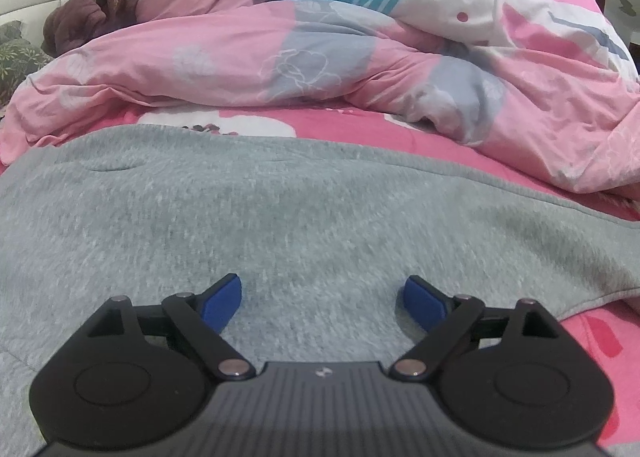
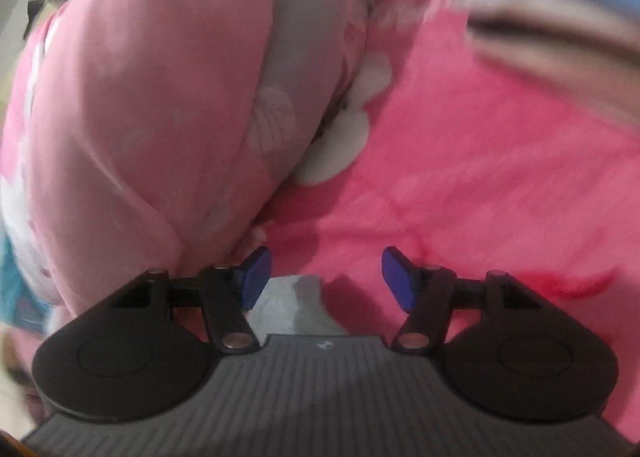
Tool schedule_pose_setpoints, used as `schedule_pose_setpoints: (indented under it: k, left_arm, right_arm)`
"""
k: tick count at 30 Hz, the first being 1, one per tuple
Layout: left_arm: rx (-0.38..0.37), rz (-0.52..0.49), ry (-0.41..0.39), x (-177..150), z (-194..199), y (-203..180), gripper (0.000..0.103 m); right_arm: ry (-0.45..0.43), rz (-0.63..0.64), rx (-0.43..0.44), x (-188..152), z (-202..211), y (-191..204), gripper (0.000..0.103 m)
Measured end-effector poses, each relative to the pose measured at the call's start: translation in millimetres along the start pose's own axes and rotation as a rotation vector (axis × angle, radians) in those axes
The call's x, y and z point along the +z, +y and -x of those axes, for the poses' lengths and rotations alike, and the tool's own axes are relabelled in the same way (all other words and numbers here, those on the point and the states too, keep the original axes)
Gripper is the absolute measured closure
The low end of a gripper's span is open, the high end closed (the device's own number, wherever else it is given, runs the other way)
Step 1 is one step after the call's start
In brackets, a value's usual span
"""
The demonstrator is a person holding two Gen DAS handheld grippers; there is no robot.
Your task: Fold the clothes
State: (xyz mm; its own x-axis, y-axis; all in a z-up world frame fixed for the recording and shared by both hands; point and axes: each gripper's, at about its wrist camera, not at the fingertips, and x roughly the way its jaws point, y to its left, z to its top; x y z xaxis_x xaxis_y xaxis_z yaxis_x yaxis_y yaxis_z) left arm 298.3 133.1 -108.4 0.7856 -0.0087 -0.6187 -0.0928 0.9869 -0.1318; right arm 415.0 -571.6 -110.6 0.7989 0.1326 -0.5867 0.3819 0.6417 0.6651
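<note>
Behind the right gripper (image 2: 326, 277), a half-hidden grey garment (image 2: 288, 305), blurred.

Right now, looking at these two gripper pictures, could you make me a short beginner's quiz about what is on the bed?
1. True or false: the left gripper is clamped on the grey garment.
2. What lies just behind the grey garment? A) pink quilt B) wooden chair C) stack of books
3. Fill in: the right gripper hovers over the bright ____ bedsheet.

Key: 1 false, its jaws stand open above the cloth; 2 A; 3 pink.
</note>
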Motion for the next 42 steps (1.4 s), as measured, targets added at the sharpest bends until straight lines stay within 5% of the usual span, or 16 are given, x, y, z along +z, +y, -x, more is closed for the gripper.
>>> schedule_pose_setpoints:
  k: [6,7,8,10,13,16,19,24,28,34,36,37,38,42]
  left_arm:
    - [0.003,-0.007,-0.004,-0.8,-0.6,-1.4,0.012]
    - [0.004,-0.009,-0.004,-0.8,-0.7,-1.9,0.012]
    - [0.006,-0.011,-0.004,-0.8,-0.7,-2.4,0.012]
    - [0.005,-0.010,-0.004,-0.7,-0.6,-3.3,0.012]
    - [0.004,-0.009,-0.004,-0.7,-0.3,-4.1,0.012]
    - [0.003,-0.007,-0.005,-0.5,-0.3,-3.6,0.012]
    - [0.001,-0.006,-0.005,-0.4,-0.2,-2.7,0.012]
    - [0.001,-0.007,-0.004,0.0,-0.2,-1.9,0.012]
    - [0.001,-0.007,-0.004,0.0,0.0,-1.8,0.012]
    - [0.002,-0.007,-0.005,-0.4,0.6,-2.2,0.012]
    - [0.001,-0.006,-0.005,-0.3,0.6,-2.3,0.012]
    - [0.000,-0.005,-0.005,-0.4,0.7,-2.3,0.012]
    - [-0.001,-0.004,-0.005,-0.5,0.8,-2.3,0.012]
    - [-0.003,-0.001,-0.007,-0.6,0.7,-1.9,0.012]
  right_arm:
    - [0.151,0.056,-0.003,-13.3,-18.6,12.5,0.043]
    - [0.147,0.081,-0.013,-16.2,-17.1,16.4,0.050]
    - [0.131,0.121,-0.027,-19.9,-14.0,22.6,0.075]
    - [0.094,0.257,-0.022,-33.2,-5.3,43.8,0.086]
    - [0.049,0.668,-0.040,-80.7,10.9,94.1,0.083]
    - [0.070,1.111,-0.048,-148.2,28.8,128.0,0.060]
    - [0.096,1.305,-0.009,-185.6,55.3,131.0,0.052]
    - [0.063,1.242,-0.003,-177.3,79.0,120.7,0.042]
    - [0.020,1.159,-0.050,-159.8,52.0,116.1,0.041]
    - [0.018,1.283,-0.072,-180.2,17.0,124.4,0.040]
    - [0.002,1.304,-0.128,-182.0,2.7,123.0,0.044]
    - [-0.004,1.285,-0.157,-177.8,-4.1,120.4,0.058]
    - [-0.014,1.235,-0.183,-168.2,-9.4,116.7,0.088]
    - [-0.127,0.914,-0.185,-103.4,-5.0,92.2,0.094]
